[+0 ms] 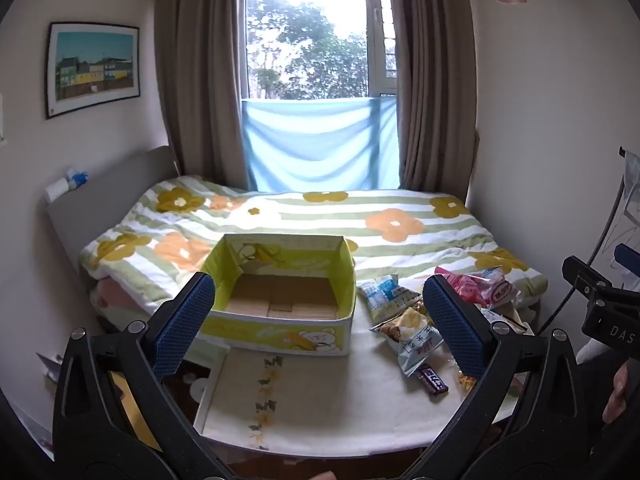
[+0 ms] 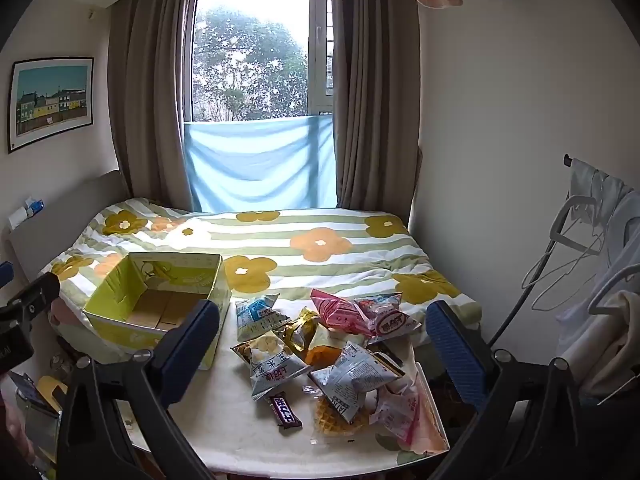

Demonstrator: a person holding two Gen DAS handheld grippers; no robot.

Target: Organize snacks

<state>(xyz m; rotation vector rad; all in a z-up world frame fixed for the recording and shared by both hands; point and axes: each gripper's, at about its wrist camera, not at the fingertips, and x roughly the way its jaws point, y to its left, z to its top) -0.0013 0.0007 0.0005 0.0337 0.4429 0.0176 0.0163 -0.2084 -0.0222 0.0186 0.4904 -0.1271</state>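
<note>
An open yellow-green cardboard box (image 1: pixel 280 320) stands empty on the left of a small white table (image 1: pixel 320 408); it also shows in the right wrist view (image 2: pixel 120 320). A pile of snack packets (image 2: pixel 328 344) lies on the table's right side, with a dark chocolate bar (image 2: pixel 285 411) at its front and pink packets (image 2: pixel 340 314) at the back. In the left wrist view the packets (image 1: pixel 408 320) lie right of the box. My left gripper (image 1: pixel 320 320) is open and empty above the box. My right gripper (image 2: pixel 324 344) is open and empty above the pile.
A bed with a flowered striped quilt (image 1: pixel 320 216) lies right behind the table. Curtains and a window (image 1: pixel 312 40) are beyond. A clothes rack with hangers (image 2: pixel 592 248) stands at the right. Clutter lies on the floor at the left (image 2: pixel 36 412).
</note>
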